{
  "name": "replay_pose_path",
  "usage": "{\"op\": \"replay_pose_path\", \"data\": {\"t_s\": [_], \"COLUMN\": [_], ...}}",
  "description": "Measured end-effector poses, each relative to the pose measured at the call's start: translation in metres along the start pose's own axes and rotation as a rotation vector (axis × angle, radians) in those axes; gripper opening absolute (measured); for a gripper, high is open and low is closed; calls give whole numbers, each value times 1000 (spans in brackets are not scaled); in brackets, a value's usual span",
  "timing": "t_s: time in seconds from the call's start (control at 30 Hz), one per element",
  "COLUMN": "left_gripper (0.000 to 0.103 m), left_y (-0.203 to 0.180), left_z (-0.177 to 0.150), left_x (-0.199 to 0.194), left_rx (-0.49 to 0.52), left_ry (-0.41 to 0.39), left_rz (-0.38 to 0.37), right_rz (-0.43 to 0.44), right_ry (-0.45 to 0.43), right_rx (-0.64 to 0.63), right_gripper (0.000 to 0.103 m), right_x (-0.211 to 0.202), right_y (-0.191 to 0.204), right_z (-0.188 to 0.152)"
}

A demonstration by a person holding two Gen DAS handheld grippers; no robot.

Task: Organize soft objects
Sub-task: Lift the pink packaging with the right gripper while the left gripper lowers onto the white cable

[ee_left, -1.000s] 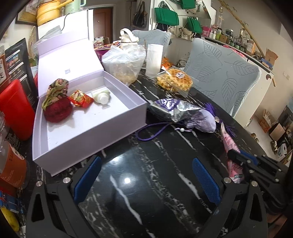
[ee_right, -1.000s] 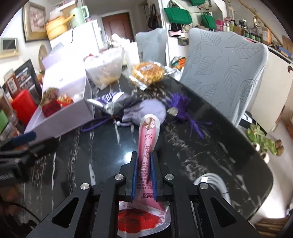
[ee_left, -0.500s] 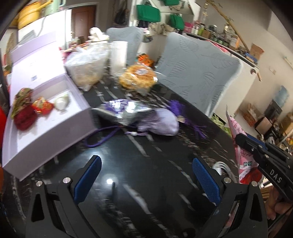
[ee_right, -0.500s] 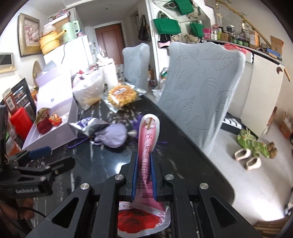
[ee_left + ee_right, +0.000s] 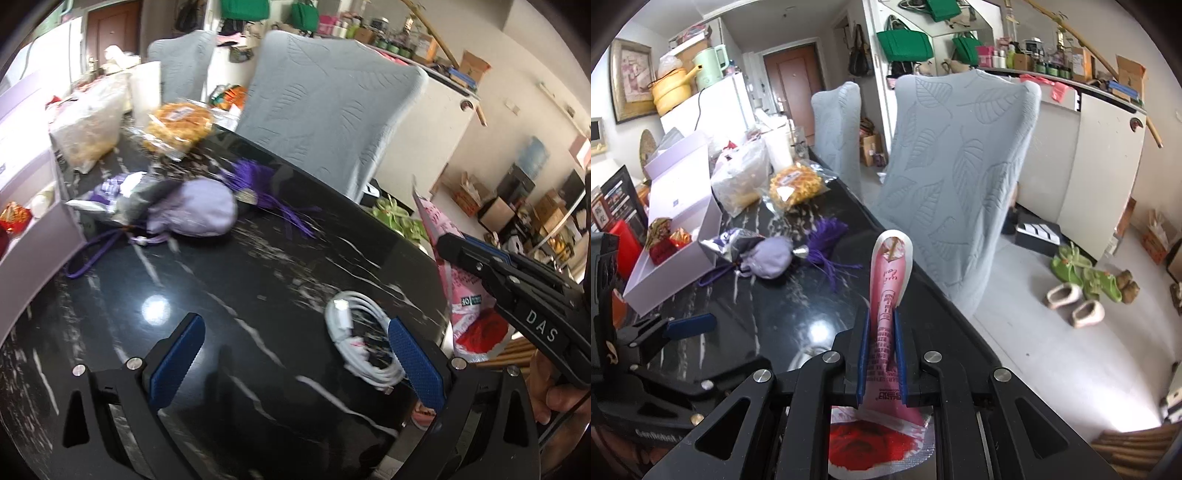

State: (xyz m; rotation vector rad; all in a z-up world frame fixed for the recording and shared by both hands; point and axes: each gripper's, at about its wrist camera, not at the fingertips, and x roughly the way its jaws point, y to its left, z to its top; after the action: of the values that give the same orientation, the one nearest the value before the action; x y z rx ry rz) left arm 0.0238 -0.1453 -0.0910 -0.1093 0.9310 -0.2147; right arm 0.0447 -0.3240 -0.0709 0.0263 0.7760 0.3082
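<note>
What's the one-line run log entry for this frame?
right gripper: shut on pink sachet | left gripper: open, empty, above white cable | lilac pouch: on table

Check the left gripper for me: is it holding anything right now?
No, the left gripper stands wide open over the black table, nothing between its blue pads.

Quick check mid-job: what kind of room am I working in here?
Most likely a lived-in home dining area: a black marble table with covered dining chairs, a fridge topped with a kettle, and handbags hanging near the front door.
</note>
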Motion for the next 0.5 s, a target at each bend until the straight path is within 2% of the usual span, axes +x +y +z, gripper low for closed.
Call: {"op": "replay_pose_path", "data": {"t_s": [0.23,0.43,0.5], "left_gripper": [101,101,98], "left_y": [-31,-49,-52], "left_z": [-6,-11,-12], "left_x": [12,24,32], "left_rx": [52,81,93], "left_ry": [33,60,81], "left_rz": [-21,-8,1], "right_rz": [8,-4,-5], "right_ry": [13,13,14], "right_rx": [8,6,7], "right_gripper": [13,13,13], "right_x": [-5,-11,-11], "right_y": [-18,-31,-34], "right_z": [-7,-10,-11]}}
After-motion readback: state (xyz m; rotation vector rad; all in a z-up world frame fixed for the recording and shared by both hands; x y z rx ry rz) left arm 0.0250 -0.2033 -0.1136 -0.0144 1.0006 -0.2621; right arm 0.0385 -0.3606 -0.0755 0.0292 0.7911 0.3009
